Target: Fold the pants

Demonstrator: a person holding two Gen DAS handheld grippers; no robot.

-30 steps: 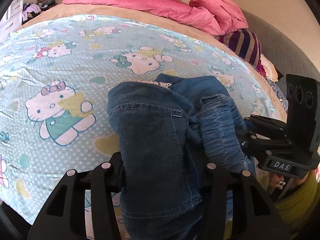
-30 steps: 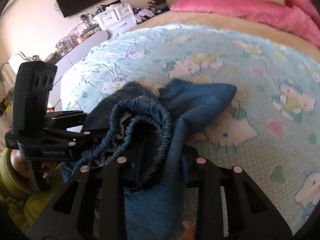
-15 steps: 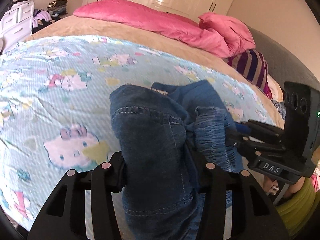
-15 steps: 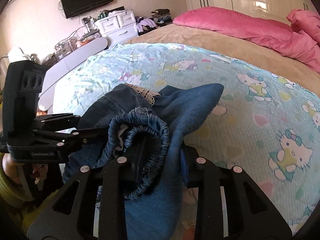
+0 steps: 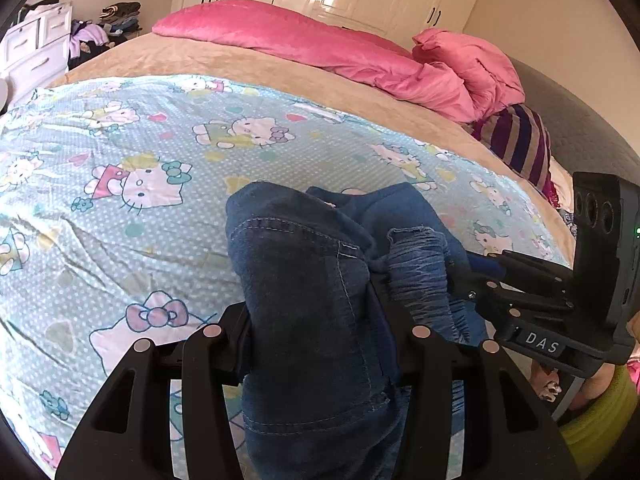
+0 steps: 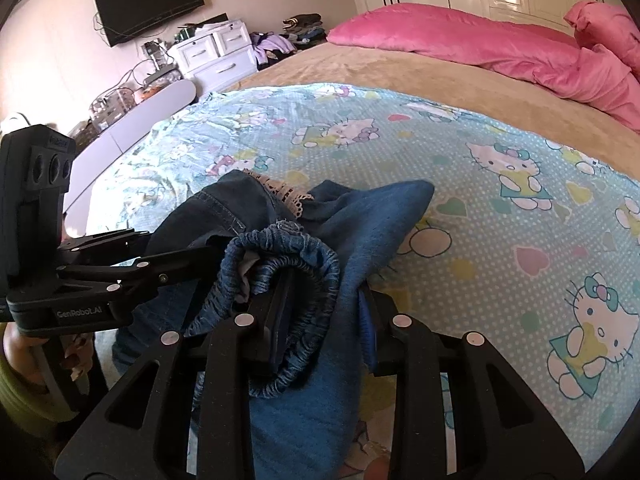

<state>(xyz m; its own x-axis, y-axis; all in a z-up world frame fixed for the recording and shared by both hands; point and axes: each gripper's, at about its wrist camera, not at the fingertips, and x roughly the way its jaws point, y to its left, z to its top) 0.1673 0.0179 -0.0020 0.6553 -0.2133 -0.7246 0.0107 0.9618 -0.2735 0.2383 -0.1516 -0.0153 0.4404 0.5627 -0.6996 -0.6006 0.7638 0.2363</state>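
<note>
Both hand-held grippers hold the pants [image 5: 304,288] up off the bed [image 5: 120,208], so this looks like the carry or lay-out step before a fold is made: the denim is bunched, not flat. The next move probably calls for lowering the cloth onto the sheet [image 6: 500,208] and drawing the two grips apart, so that the waist is stretched straight and the legs can fall even. If the grips stay this near each other, the cloth would likely land in a heap.

The left gripper [image 5: 316,332] is clamped on a thick fold of dark denim with a stitched seam, which runs up between its fingers and hangs down below them. The right gripper [image 6: 320,320] is clamped on the gathered elastic waistband [image 6: 288,264], with more denim draped over its right finger. The two tools are near each other, side by side; each shows in the other's view, gripping the same bundle.

The pants hang mostly in the air at the near edge of the bed. A far corner of the denim and a strip of lace trim [image 6: 280,192] seem to lie on or just above the sheet; I cannot tell which. The pink pillows [image 5: 320,44] lie well apart at the far side.
</note>
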